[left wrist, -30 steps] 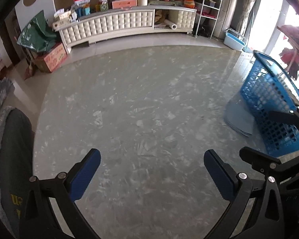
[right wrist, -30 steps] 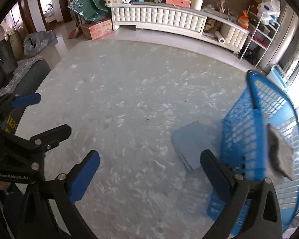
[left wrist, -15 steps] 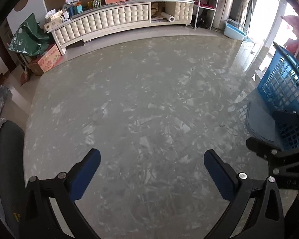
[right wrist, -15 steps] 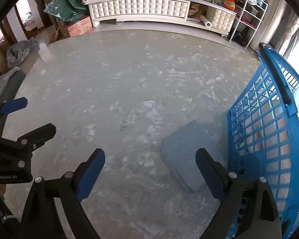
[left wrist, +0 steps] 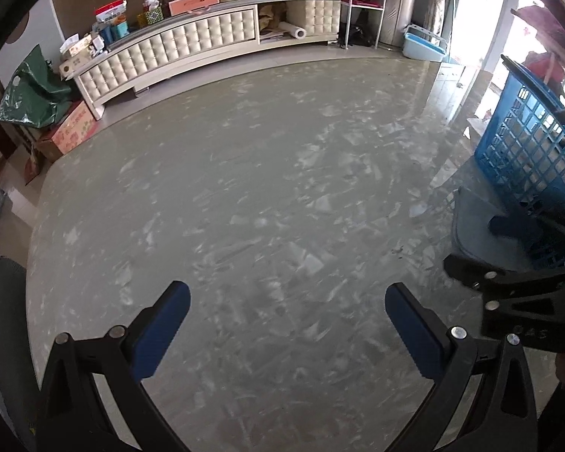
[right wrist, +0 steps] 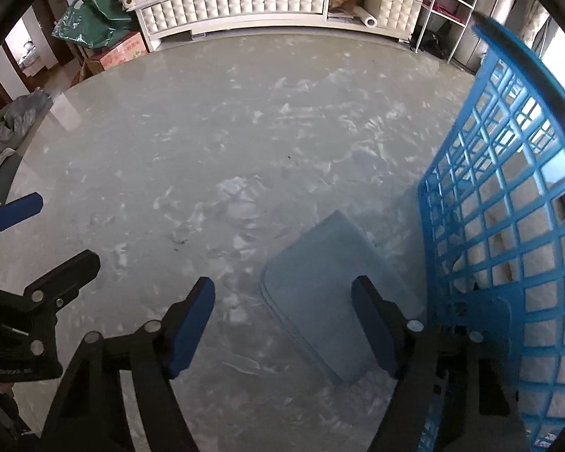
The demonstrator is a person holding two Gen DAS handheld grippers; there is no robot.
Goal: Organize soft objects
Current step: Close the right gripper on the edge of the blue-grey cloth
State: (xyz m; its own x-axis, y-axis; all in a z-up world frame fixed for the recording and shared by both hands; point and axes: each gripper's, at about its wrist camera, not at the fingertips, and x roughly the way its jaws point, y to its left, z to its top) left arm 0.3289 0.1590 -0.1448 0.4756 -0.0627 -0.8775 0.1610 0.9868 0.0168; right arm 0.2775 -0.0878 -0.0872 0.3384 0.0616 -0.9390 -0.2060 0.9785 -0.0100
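Looking from largest to smallest, we have the pale grey marbled surface (right wrist: pixel 214 120) filling both views, the blue plastic lattice laundry basket (right wrist: pixel 508 196) standing on its right side, and the flat folded grey-blue cloth (right wrist: pixel 331 293) lying just beside the basket's near wall. Something pale and soft shows through the lattice, though we cannot tell what it is.

We judge the coming move turns on the cloth's place against the right claw (right wrist: pixel 282 320). The cloth lies just ahead of it, slightly toward the right finger and the basket, with its long axis running diagonally from upper left to lower right in the right wrist view. The right claw is plainly the nearer one; its jaws are closing, with nothing pressed between them. The left claw (left wrist: pixel 286 324) hangs with its jaws wide apart and empty over bare surface, well to the left of the cloth (left wrist: pixel 478 226).

Against a second ago, we see the right jaws narrower, the cloth larger and closer between the fingers, and the basket sitting nearer the right edge.
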